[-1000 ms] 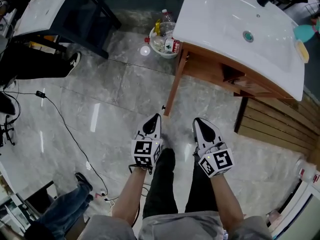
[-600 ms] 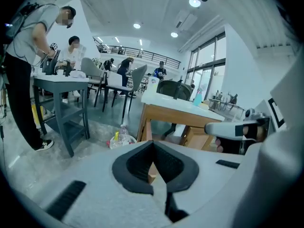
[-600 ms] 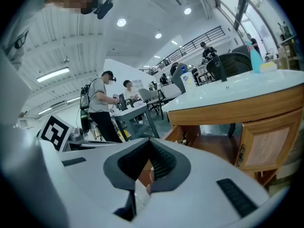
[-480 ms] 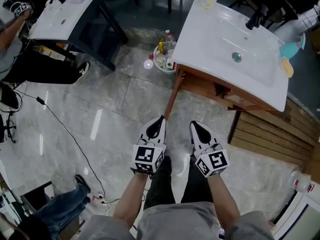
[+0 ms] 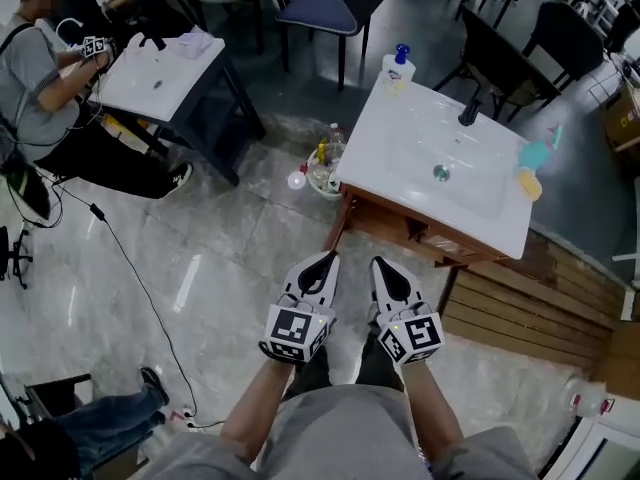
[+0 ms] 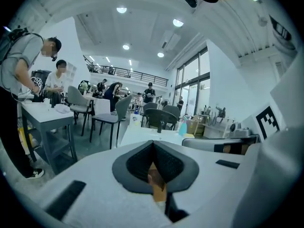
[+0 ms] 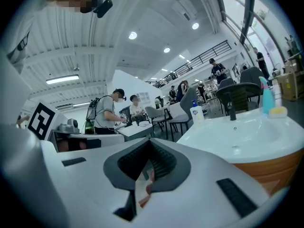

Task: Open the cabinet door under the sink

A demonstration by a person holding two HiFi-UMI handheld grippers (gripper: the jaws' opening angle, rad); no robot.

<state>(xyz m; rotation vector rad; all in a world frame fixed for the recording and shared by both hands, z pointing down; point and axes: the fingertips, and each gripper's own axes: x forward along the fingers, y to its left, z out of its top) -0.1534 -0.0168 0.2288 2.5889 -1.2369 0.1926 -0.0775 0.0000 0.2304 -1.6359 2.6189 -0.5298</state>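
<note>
The white sink (image 5: 440, 163) sits on a wooden cabinet (image 5: 395, 226) ahead of me; the cabinet front has a dark notch near its middle. My left gripper (image 5: 327, 260) and right gripper (image 5: 381, 266) hang side by side in the air in front of the cabinet's left corner, touching nothing. Both are shut and empty. The left gripper view shows its closed jaws (image 6: 153, 146) pointing across the room, with the sink top (image 6: 140, 134) beyond. In the right gripper view the closed jaws (image 7: 149, 144) are left of the sink (image 7: 237, 137) and the cabinet's wooden edge (image 7: 280, 167).
A black faucet (image 5: 467, 113), a soap bottle (image 5: 395, 71) and a yellow sponge (image 5: 528, 183) stand on the sink. A bowl of bottles (image 5: 322, 173) lies on the floor by the cabinet's left leg. A second sink table (image 5: 160, 73) with seated people is at the left, and wooden slats (image 5: 520, 313) at the right.
Both grippers have risen together and stayed shut. The head view has lifted, so the sink looks smaller and farther, and the chairs and people behind it have come into sight.
</note>
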